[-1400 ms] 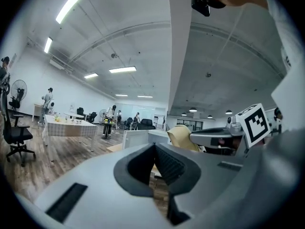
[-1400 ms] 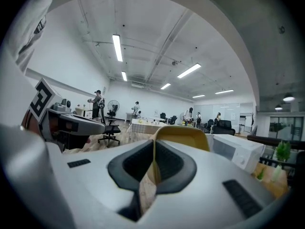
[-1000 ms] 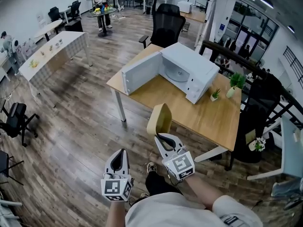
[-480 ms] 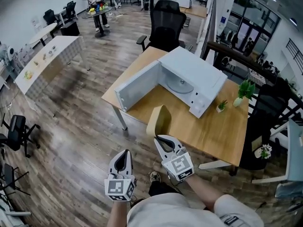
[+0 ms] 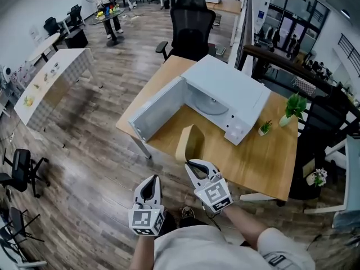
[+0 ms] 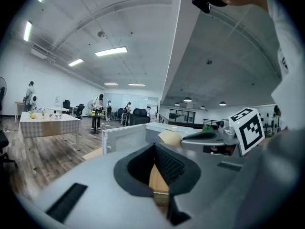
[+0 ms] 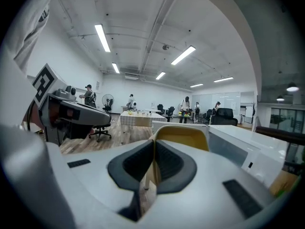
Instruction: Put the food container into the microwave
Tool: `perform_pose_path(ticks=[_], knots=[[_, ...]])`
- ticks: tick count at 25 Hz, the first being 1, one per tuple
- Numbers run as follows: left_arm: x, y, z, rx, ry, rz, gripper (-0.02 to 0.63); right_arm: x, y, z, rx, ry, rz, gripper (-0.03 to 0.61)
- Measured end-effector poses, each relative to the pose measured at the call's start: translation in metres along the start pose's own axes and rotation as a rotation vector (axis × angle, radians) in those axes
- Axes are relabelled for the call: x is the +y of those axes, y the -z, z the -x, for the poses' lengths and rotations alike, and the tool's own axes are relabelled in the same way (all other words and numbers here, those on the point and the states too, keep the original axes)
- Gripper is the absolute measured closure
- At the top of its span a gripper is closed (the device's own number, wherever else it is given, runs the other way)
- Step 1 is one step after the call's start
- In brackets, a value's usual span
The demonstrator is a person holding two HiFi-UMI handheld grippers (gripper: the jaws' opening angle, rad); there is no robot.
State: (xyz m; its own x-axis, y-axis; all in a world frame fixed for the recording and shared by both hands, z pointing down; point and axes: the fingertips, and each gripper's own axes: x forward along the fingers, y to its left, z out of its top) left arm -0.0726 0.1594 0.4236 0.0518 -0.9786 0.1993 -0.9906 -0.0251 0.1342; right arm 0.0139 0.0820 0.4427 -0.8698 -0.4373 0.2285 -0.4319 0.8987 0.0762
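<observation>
A white microwave (image 5: pixel 230 91) stands on the wooden table (image 5: pixel 264 156) with its door (image 5: pixel 157 108) swung wide open to the left; a glass turntable shows inside. My right gripper (image 5: pixel 194 163) is shut on the rim of a tan food container (image 5: pixel 188 145), held up on edge over the table's near side. In the right gripper view the container (image 7: pixel 183 137) rises just beyond the jaws, with the microwave (image 7: pixel 238 147) behind it. My left gripper (image 5: pixel 151 179) hangs beside it over the floor, shut and holding nothing. The left gripper view shows the door (image 6: pixel 124 137) ahead.
Two small potted plants (image 5: pixel 295 106) stand at the table's right end. A black office chair (image 5: pixel 191 21) is behind the table. A black railing (image 5: pixel 292 72) runs at the right. People stand round a far table (image 5: pixel 107 13). Wood floor lies to the left.
The table and microwave have drawn closer and lower in the head view as I walk up. Both grippers keep their pose, and the container stays in the right one.
</observation>
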Motion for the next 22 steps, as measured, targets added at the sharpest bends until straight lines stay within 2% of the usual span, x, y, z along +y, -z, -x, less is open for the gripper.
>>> perform_pose_path(ticks=[4,11,18,22], knots=[[0.005,0.001,-0.027,0.007,0.026,-0.006,0.601,-0.017,0.006,-0.01,0.015,0.022,0.009,0.558],[0.012,-0.004,-0.089,0.027,0.145,-0.033,0.601,-0.047,0.017,-0.034,0.065,0.082,0.005,0.558],[0.026,0.003,-0.15,0.087,0.299,-0.026,0.601,-0.075,0.04,-0.068,0.165,0.185,-0.038,0.558],[0.037,0.009,-0.18,0.13,0.396,-0.011,0.601,-0.088,0.05,-0.087,0.244,0.257,-0.008,0.558]])
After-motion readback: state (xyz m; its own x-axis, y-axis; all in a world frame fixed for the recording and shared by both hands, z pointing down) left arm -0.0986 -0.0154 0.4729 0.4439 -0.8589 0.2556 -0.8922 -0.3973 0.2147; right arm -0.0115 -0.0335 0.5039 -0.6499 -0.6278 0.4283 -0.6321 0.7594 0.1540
